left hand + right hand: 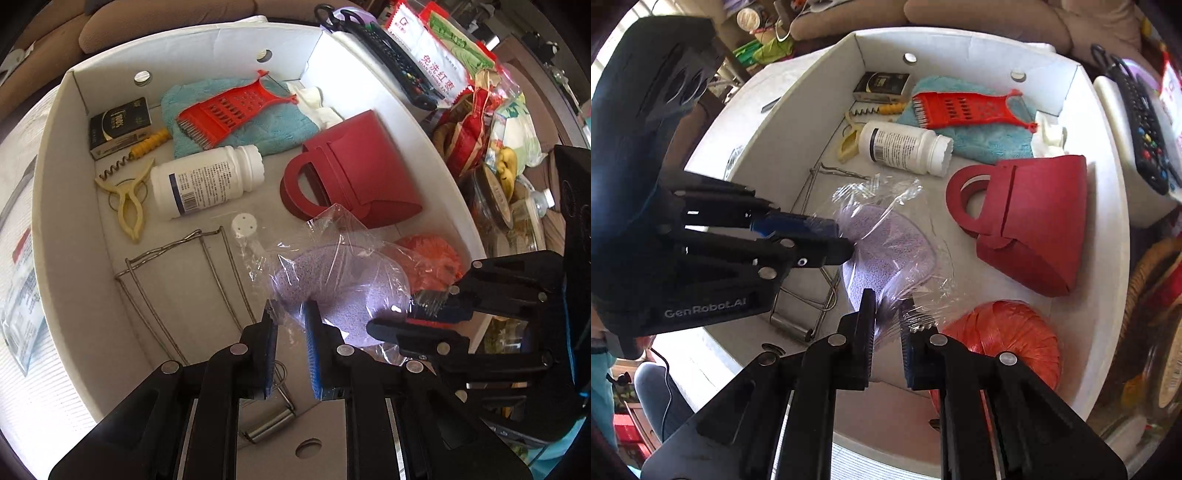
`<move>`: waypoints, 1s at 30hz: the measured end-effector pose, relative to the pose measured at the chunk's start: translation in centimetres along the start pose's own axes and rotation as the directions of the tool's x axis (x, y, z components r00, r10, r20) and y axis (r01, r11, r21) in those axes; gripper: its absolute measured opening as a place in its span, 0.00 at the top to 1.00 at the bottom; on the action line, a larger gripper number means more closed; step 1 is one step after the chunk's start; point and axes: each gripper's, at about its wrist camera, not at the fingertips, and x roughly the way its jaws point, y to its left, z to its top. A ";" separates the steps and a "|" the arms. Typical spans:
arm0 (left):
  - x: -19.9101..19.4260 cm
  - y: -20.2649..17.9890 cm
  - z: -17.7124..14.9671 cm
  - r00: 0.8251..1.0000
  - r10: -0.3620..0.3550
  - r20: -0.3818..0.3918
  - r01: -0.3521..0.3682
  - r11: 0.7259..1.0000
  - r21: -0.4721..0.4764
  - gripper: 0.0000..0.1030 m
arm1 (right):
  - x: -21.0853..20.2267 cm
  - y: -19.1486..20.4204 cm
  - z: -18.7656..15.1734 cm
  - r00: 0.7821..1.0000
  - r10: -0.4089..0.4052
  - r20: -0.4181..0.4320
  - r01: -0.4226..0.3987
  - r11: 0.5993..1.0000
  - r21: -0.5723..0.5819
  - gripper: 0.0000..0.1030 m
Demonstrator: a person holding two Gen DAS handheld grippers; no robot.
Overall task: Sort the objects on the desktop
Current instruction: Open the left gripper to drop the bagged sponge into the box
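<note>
A purple oval stone (343, 291) (886, 251) in crinkled clear wrap hangs low over the floor of a white cardboard box (62, 206) (1108, 221). My left gripper (292, 317) pinches a flap of the wrap at the stone's near-left edge; in the right wrist view the left gripper (842, 240) comes in from the left with its tips shut on the film. My right gripper (888, 314) is shut on the wrap's near edge, and in the left wrist view the right gripper (376, 326) reaches in from the right onto the same film.
Inside the box lie a red paper bag (354, 170), a white bottle (207, 177), a red grater (236, 107) on a blue cloth (291, 129), a wire rack (184, 280), a peg (129, 199) and an orange string ball (1004, 339). A remote (1145, 129) and snack bags lie outside.
</note>
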 end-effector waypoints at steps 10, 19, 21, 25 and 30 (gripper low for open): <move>3.3 -2.4 1.4 0.985 0.126 -0.120 -0.101 0.975 0.200 0.87 | -1.7 2.2 -0.9 0.993 -0.069 -0.093 0.059 0.993 -0.100 0.77; 1.8 -1.0 1.3 0.994 0.064 -0.083 -0.055 0.993 0.106 0.87 | -3.8 1.0 0.2 0.994 -0.094 -0.050 0.091 0.993 -0.071 0.77; 0.9 -0.4 1.0 0.998 0.012 -0.067 -0.007 0.998 0.060 0.88 | -3.5 0.9 0.0 0.993 -0.102 -0.055 0.098 0.993 -0.072 0.77; 0.0 -0.4 0.3 0.998 -0.026 -0.061 0.029 0.999 0.041 0.85 | -3.2 0.7 -0.6 0.993 -0.102 -0.055 0.098 0.993 -0.070 0.77; -0.2 -0.9 -1.0 0.998 0.003 -0.069 0.000 0.999 0.044 0.82 | -3.2 0.5 -0.9 0.993 -0.106 -0.046 0.103 0.993 -0.062 0.77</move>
